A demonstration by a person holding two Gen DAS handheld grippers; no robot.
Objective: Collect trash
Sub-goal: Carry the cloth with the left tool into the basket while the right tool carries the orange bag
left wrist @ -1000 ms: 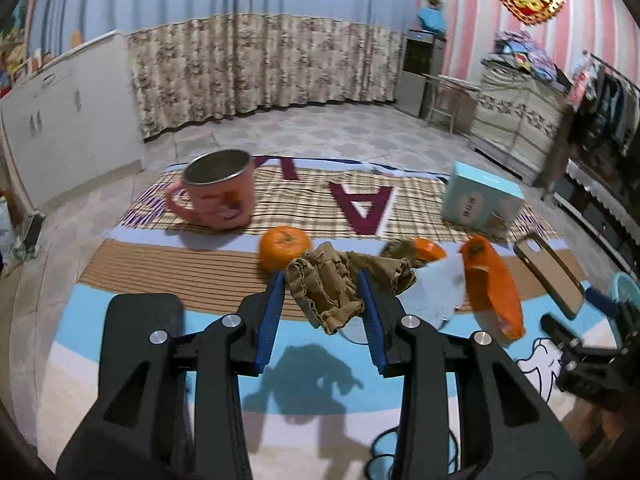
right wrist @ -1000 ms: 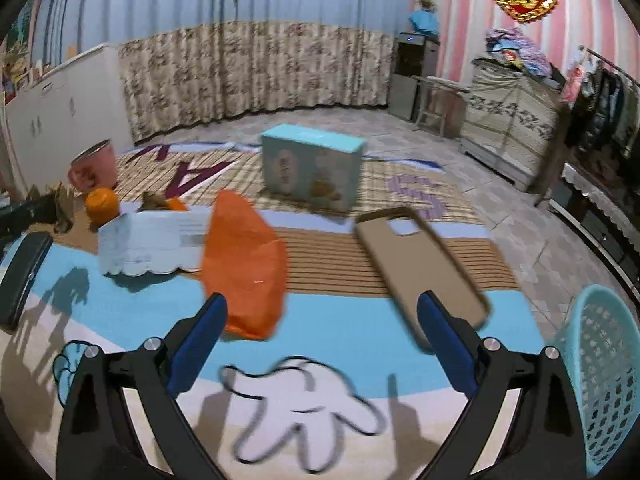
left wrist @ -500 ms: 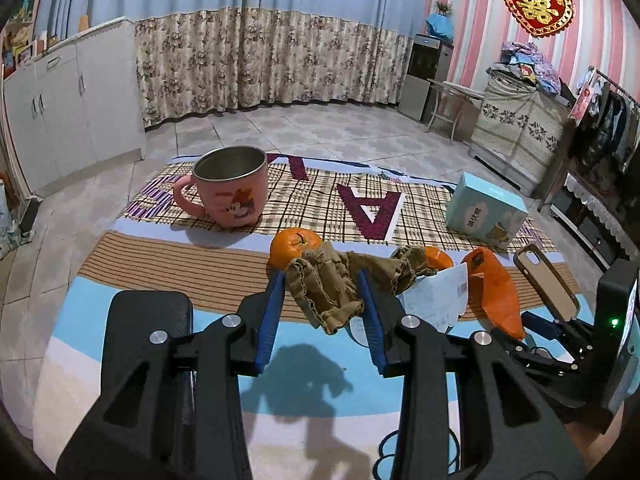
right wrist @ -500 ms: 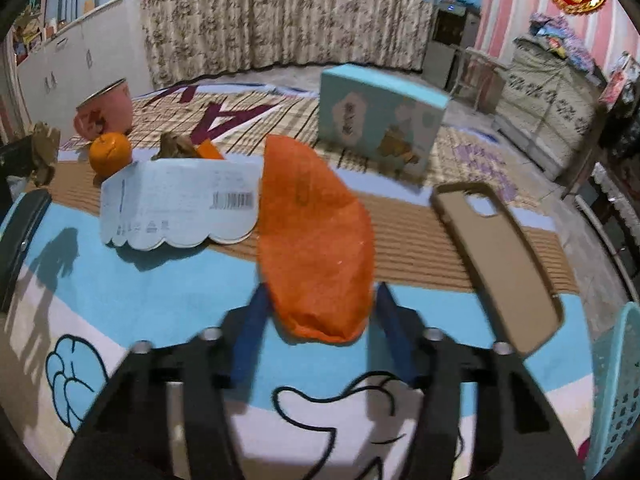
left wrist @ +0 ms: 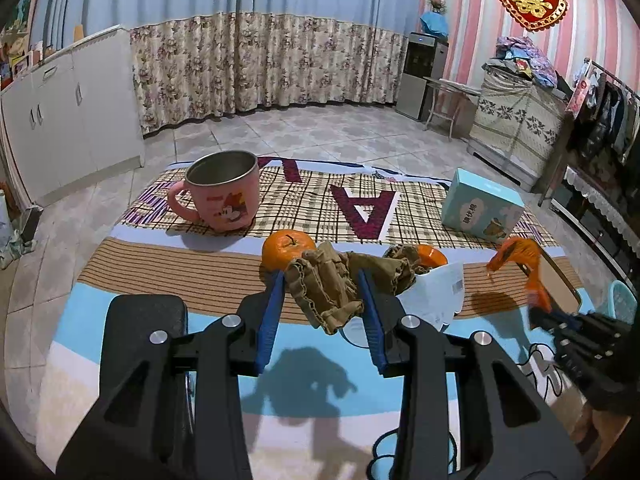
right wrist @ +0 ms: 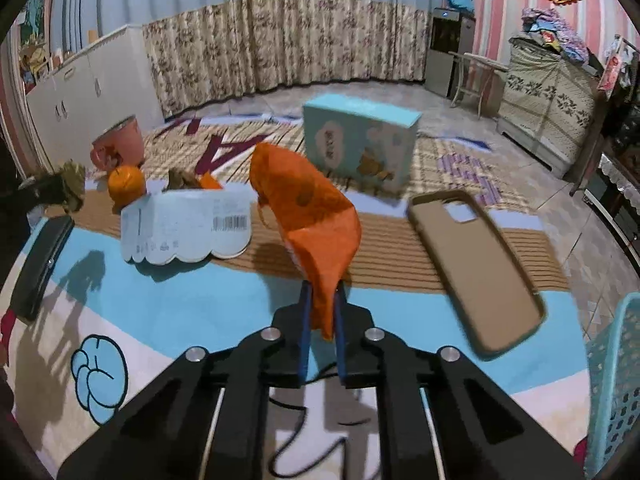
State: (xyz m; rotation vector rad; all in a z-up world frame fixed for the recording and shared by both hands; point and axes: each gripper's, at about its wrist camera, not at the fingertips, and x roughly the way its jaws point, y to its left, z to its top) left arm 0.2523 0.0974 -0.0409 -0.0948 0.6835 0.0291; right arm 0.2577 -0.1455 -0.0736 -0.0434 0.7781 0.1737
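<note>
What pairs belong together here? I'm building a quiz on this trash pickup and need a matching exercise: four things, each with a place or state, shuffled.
Things:
1. orange wrapper
2. brown crumpled paper
3. phone case
4. pink mug

Places or states:
A. standing upright on the plaid part of the mat
B. pinched in the closing right gripper
C. lying flat beside the teal basket
D. clamped in the left gripper

Pairs: 1-B, 2-D, 3-C, 4-A

Tiled floor [left wrist: 328, 136] — floral curtains [left wrist: 256, 64]
</note>
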